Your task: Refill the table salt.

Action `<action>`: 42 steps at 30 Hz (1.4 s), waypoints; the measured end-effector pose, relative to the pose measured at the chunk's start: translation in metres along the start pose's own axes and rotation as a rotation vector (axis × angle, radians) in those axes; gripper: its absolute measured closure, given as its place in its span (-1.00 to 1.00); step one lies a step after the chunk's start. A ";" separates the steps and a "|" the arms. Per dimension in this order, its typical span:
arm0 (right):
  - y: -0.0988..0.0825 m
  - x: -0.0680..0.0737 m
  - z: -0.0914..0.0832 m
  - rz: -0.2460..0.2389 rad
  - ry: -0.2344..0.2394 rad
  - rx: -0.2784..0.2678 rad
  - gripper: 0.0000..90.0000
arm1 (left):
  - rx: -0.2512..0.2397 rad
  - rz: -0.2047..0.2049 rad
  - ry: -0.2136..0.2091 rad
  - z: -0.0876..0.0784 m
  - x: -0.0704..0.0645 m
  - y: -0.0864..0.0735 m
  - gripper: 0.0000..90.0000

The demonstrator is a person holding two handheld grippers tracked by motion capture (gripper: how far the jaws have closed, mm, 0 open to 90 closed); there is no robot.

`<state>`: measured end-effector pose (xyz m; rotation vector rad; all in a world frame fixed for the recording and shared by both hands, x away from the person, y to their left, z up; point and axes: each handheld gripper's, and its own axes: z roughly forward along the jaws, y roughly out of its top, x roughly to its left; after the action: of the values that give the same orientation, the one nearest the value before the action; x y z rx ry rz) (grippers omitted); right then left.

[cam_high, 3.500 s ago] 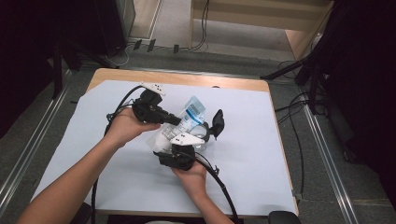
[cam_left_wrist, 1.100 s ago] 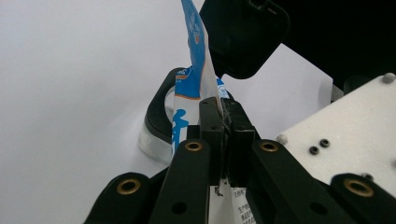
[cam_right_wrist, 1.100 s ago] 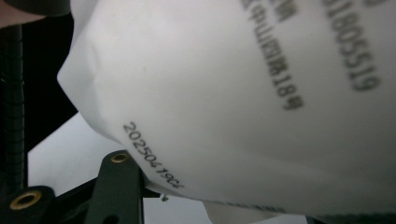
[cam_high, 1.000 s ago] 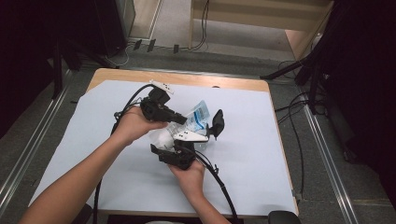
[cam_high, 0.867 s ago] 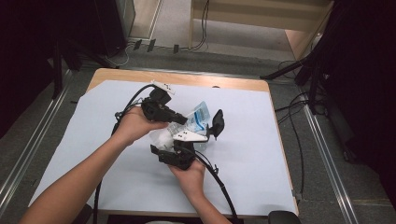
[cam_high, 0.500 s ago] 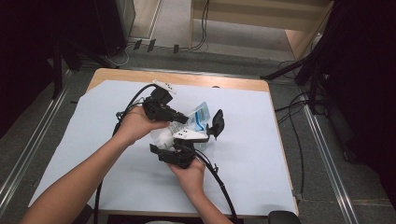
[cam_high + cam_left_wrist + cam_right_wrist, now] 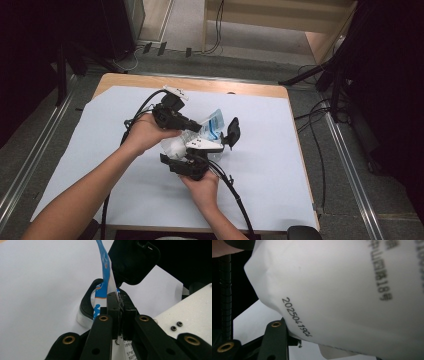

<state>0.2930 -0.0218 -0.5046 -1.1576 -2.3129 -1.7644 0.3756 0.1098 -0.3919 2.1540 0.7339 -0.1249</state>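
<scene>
Pouch (image 7: 214, 125) white/blue, contents unseen, left tool (image 7: 119, 305) pinching its edge, right tool (image 7: 216, 148) gripping its body.

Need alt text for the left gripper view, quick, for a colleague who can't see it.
The left hand-held gripper is shut on the edge of a blue-and-white plastic packet above a white table cover. The other hand-held gripper's black jaw sits just behind the packet.

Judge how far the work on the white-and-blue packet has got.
Done: both claws grip the white-and-blue plastic packet above the table. In hand: the left claw pinches its blue top edge; the right claw holds its body. Left: probably tearing it open; no opening shows.
</scene>
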 end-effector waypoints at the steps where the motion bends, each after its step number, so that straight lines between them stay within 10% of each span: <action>1: 0.000 0.000 0.000 -0.001 -0.002 0.000 0.11 | -0.001 0.000 0.001 0.000 0.000 0.000 0.98; 42: 0.001 0.000 0.000 0.011 0.002 0.009 0.12 | 0.014 -0.014 0.001 0.003 -0.002 0.002 0.97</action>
<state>0.2938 -0.0220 -0.5039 -1.1638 -2.3065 -1.7494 0.3755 0.1057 -0.3923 2.1621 0.7511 -0.1367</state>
